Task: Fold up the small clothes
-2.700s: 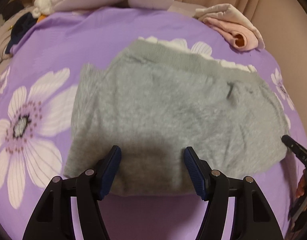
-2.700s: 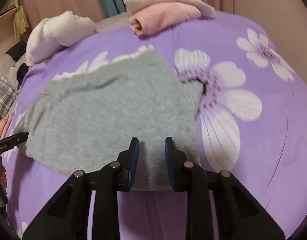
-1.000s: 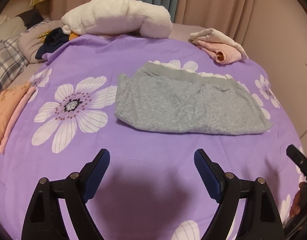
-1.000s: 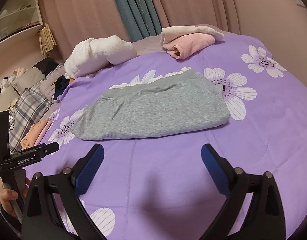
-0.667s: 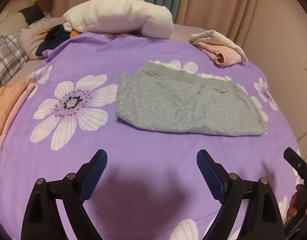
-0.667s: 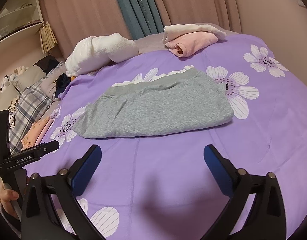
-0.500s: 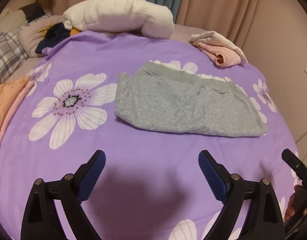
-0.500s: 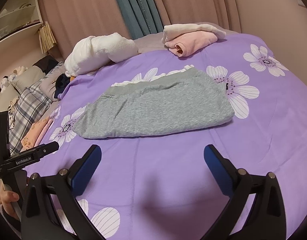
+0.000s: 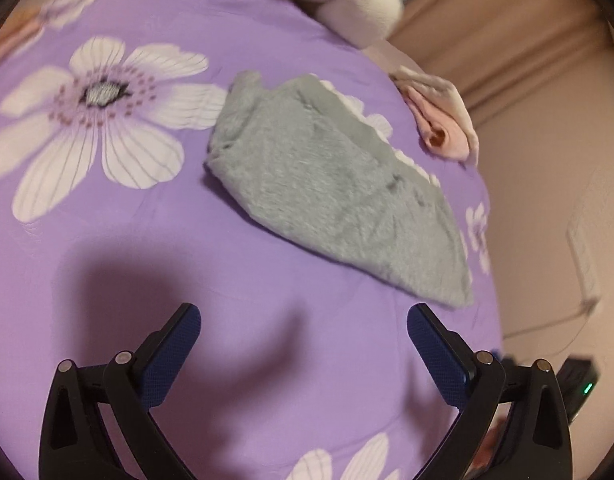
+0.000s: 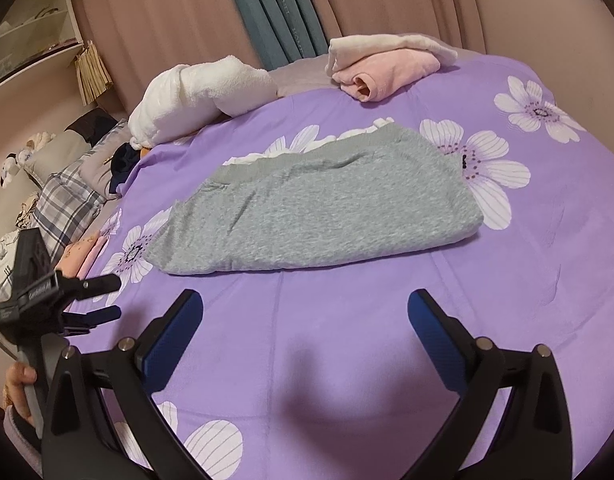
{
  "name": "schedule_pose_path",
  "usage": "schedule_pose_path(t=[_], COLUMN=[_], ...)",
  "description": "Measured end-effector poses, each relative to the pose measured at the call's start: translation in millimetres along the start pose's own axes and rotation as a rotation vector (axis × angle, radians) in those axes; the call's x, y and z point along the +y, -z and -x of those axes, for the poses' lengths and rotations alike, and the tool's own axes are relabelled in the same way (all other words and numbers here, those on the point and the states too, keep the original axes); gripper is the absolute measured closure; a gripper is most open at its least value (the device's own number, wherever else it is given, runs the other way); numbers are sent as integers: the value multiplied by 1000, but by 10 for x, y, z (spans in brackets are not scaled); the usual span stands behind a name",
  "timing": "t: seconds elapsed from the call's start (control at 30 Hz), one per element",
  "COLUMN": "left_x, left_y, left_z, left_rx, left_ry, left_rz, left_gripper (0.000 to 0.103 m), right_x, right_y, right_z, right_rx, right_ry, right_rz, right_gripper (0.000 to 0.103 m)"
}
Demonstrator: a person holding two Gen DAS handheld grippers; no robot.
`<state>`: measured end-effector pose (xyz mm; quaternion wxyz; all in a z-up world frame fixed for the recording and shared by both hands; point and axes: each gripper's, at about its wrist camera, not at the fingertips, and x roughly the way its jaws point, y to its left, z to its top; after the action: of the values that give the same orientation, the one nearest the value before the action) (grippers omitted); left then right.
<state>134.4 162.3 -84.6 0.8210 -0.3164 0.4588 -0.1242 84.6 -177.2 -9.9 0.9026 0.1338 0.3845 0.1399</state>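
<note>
While both claws hang spread and empty, left claw (image 9: 303, 320) and right claw (image 10: 305, 306) near the bed (image 10: 347, 360) edge, the grey garment (image 10: 319, 212) lies folded mid-bed; next, pinch its 2 left corners evenly.

Lying folded mid-bed (image 10: 347, 340): grey garment (image 10: 319, 204), flat on purple flowered cover. Hovering near, spread wide, holding nothing: right claw (image 10: 305, 320). Showing at left edge, fingers apart: left claw (image 10: 103, 296). Sitting far: pink clothes (image 10: 383, 68), white towel (image 10: 199, 96).
</note>
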Motion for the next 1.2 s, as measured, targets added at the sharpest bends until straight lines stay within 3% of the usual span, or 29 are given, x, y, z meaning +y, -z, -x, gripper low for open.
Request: schedule_pose_path(t=[0.17, 0.33, 0.5, 0.97, 1.13, 1.2], left_x=[309, 427, 381, 359, 293, 268], left_y=[-204, -357, -545, -1002, -1054, -1075], left_z=[-191, -401, -552, -866, -908, -931], left_rx=[5, -4, -15, -62, -57, -37], left_ry=[181, 245, 279, 200, 55, 2], left_rz=[183, 281, 286, 329, 244, 199], left_gripper=[1, 1, 1, 3, 29, 46], right_x=[-72, -126, -201, -372, -356, -329], right_y=[39, 60, 63, 56, 9, -28], right_z=[-110, -220, -306, -514, -574, -609], right_rx=[25, 48, 61, 87, 88, 89], right_ry=[-16, -24, -34, -53, -65, -70], right_rz=[-30, -42, -62, -111, -97, -92], right_gripper=[0, 0, 0, 0, 0, 0])
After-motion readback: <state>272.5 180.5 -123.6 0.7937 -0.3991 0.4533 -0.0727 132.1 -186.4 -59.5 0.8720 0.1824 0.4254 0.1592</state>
